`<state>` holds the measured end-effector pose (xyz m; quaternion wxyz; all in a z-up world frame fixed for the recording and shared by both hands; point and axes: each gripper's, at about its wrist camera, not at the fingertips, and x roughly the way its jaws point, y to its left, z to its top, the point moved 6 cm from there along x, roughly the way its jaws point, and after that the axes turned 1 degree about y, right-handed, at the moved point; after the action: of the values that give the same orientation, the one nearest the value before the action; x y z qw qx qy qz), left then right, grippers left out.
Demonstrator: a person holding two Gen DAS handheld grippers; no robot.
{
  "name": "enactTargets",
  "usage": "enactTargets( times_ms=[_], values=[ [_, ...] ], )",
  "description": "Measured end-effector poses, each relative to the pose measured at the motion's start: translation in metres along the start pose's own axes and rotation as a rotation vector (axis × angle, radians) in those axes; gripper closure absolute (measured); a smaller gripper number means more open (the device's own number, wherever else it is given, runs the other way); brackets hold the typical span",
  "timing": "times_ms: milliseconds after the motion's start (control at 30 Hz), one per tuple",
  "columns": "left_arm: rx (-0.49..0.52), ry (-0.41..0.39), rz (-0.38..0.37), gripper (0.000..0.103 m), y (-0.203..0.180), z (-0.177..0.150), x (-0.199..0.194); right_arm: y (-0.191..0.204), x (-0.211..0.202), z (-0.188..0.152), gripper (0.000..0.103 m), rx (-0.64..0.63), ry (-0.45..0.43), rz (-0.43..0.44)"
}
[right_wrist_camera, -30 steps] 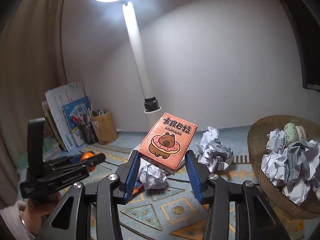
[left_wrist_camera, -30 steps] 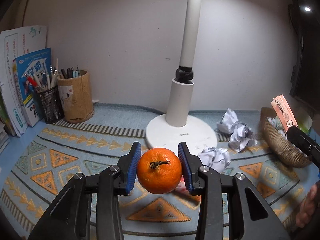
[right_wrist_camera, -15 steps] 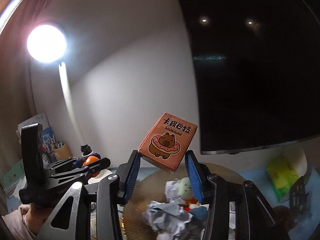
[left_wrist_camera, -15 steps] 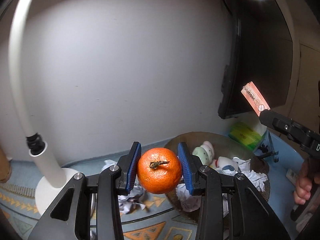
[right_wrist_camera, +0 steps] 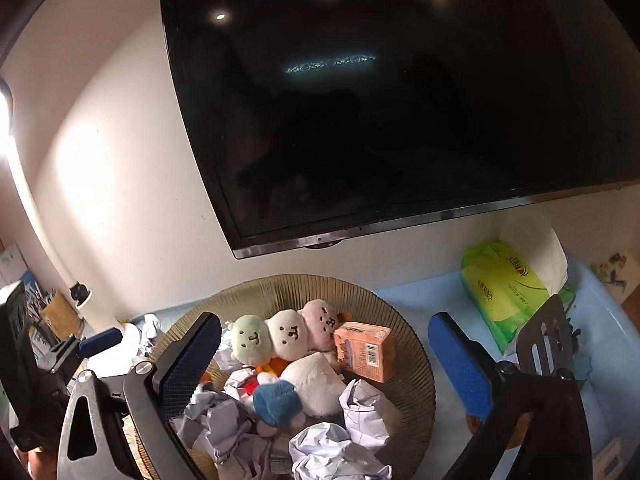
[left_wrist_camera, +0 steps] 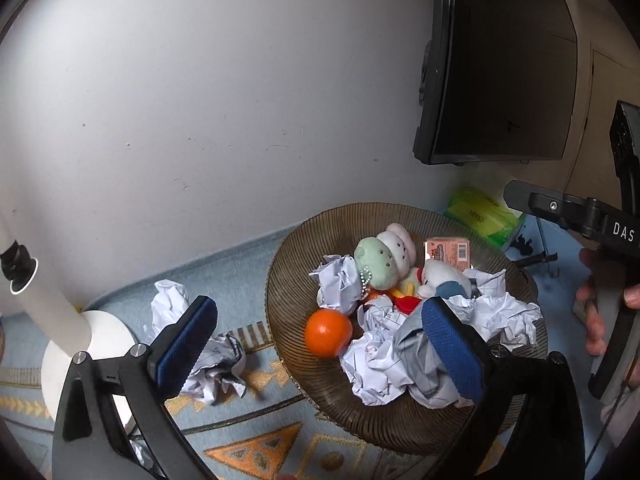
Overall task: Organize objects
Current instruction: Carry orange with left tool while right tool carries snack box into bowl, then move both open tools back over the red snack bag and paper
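A woven brown basket (left_wrist_camera: 292, 280) (right_wrist_camera: 416, 344) holds crumpled paper, plush toys (left_wrist_camera: 380, 260) (right_wrist_camera: 280, 332), an orange (left_wrist_camera: 328, 333) and a pink card box (left_wrist_camera: 447, 251) (right_wrist_camera: 364, 350). My left gripper (left_wrist_camera: 320, 340) is open and empty, just above the basket's near left side; the orange lies between its jaws, untouched. My right gripper (right_wrist_camera: 328, 364) is open and empty above the basket; the card box lies in the basket between its jaws. The right gripper's body shows at the right of the left wrist view (left_wrist_camera: 560, 208).
A white lamp base (left_wrist_camera: 84, 344) stands left of the basket. Crumpled paper balls (left_wrist_camera: 216, 364) lie on the patterned mat (left_wrist_camera: 256, 440) between them. A green tissue pack (left_wrist_camera: 480, 216) (right_wrist_camera: 504, 284) sits right of the basket. A dark screen (right_wrist_camera: 380, 100) hangs on the wall above.
Both grippers opened over the basket. The orange dropped from the left gripper and the card box from the right; both now lie in the basket.
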<state>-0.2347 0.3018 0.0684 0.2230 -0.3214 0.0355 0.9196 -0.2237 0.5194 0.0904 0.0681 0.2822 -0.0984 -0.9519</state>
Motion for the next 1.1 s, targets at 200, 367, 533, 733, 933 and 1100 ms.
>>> enactTargets(
  times_ms=[200, 367, 533, 733, 933, 1100],
  values=[
    [-0.027, -0.028, 0.064, 0.001, 0.036, -0.002, -0.048, 0.034, -0.015, 0.008, 0.0, -0.019, -0.021, 0.025],
    [-0.058, -0.038, 0.144, 0.001, 0.081, -0.013, -0.093, 0.096, -0.027, 0.008, 0.0, -0.071, -0.044, 0.122],
    [-0.127, 0.004, 0.198, 0.001, 0.141, -0.055, -0.121, 0.167, -0.029, -0.01, 0.0, -0.12, -0.02, 0.248],
    [-0.224, 0.121, 0.193, 0.001, 0.184, -0.13, -0.107, 0.237, 0.005, -0.071, 0.0, -0.175, 0.106, 0.341],
    [-0.209, 0.214, 0.173, 0.001, 0.186, -0.178, -0.076, 0.268, 0.064, -0.141, 0.0, -0.131, 0.275, 0.387],
    [-0.205, 0.221, 0.183, 0.001, 0.19, -0.176, -0.062, 0.286, 0.099, -0.17, 0.0, -0.176, 0.318, 0.38]
  ],
)
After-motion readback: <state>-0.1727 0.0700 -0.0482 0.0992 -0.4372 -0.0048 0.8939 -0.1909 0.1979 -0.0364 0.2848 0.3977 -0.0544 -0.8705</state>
